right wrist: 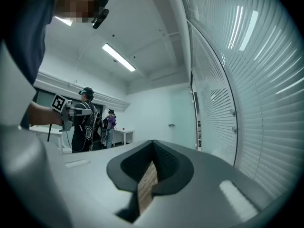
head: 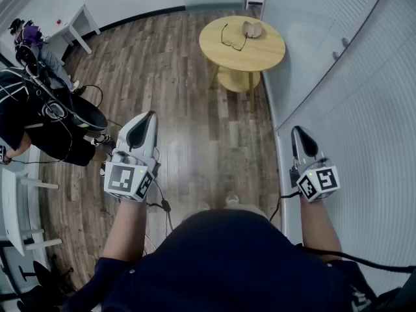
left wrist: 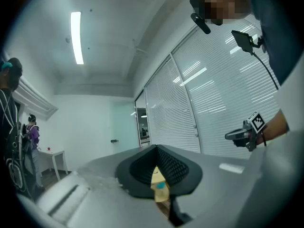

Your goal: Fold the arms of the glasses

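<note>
A pair of dark-framed glasses (head: 233, 38) lies on a round wooden table (head: 273, 51) far ahead across the wooden floor, arms spread out. Both grippers are held level near the person's body, well short of the table. My left gripper (head: 148, 116) has its jaws together with nothing between them; in the left gripper view its jaws (left wrist: 156, 148) meet at the tip. My right gripper (head: 299, 130) is likewise shut and empty, its jaws (right wrist: 153, 142) pressed together. Through the slit under the left jaws a sliver of the yellow table shows.
A tan, rounded object (head: 252, 28) lies on the table beside the glasses. A wall of white blinds (head: 351, 77) runs along the right. People in dark clothes (head: 39, 109) stand at the left near a white desk (head: 71, 25), with cables on the floor.
</note>
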The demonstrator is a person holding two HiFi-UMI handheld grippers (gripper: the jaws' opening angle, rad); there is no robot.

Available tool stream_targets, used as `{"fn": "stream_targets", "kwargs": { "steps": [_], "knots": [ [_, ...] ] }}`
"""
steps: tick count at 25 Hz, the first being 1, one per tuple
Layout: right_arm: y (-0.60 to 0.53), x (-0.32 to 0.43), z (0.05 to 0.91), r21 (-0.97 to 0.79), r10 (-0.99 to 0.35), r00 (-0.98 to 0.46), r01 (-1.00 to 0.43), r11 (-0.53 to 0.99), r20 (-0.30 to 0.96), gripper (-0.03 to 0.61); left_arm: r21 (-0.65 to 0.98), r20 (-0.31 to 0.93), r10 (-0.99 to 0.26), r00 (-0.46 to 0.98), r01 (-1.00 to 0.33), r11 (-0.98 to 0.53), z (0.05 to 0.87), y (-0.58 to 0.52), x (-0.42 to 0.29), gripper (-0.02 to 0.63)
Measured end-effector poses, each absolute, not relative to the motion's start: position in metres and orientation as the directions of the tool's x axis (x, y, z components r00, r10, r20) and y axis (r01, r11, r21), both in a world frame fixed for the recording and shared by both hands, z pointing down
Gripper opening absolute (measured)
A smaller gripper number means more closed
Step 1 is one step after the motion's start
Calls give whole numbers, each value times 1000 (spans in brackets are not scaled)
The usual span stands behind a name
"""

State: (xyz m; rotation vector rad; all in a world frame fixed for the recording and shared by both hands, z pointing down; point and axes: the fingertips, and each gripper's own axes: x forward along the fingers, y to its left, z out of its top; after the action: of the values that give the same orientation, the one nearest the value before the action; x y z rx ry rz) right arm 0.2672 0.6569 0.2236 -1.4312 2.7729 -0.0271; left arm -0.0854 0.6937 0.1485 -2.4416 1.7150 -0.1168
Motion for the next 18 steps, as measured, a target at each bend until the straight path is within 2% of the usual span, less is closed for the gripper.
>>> {"fn": "stream_targets", "kwargs": {
  "steps": [18],
  "knots": [
    [586, 312, 247, -43, -799, -601, -799, 600, 21, 6, -164, -11, -946, 324, -934, -318, 159, 639, -21, 0]
  ]
}}
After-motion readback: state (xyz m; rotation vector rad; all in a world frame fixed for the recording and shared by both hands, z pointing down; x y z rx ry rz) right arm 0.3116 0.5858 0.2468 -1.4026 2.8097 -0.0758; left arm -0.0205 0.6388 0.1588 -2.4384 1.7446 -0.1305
